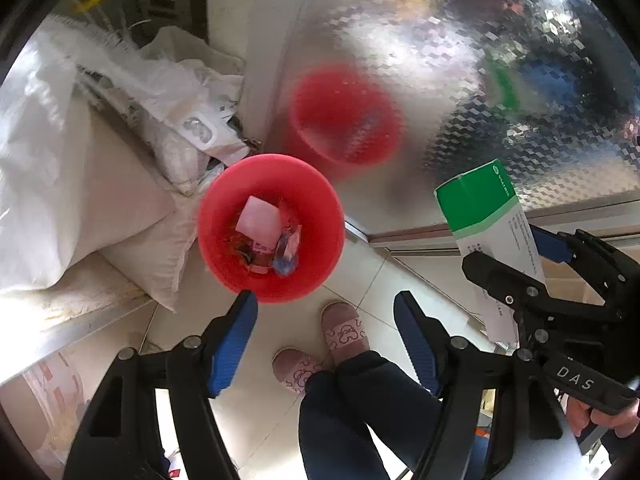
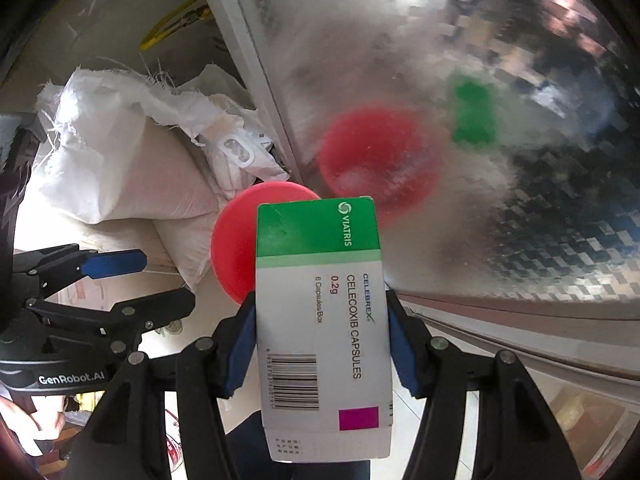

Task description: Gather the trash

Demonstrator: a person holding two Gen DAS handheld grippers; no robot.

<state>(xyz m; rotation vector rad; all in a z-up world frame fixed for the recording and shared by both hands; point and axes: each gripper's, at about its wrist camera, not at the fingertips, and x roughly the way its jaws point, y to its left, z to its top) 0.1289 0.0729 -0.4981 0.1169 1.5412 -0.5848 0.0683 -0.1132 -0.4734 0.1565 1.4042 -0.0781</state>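
A red round bin (image 1: 224,248) stands on the floor, holding a white paper scrap (image 1: 258,218) and several crumpled wrappers. My left gripper (image 1: 325,304) hangs above the bin's near rim, open, with nothing between its blue pads. My right gripper (image 2: 320,320) is shut on a green and white medicine box (image 2: 320,280), which stands upright between the pads and hides part of the red bin (image 2: 232,248). In the left wrist view the box (image 1: 480,208) and the right gripper (image 1: 516,256) sit to the right of the bin. In the right wrist view the left gripper (image 2: 148,280) is at the left.
White woven sacks (image 1: 80,184) are piled left of the bin. A shiny patterned metal panel (image 1: 460,60) rises behind it and mirrors the bin. A person's legs and pink slippers (image 1: 344,328) stand on the tiled floor (image 1: 372,268) below my left gripper.
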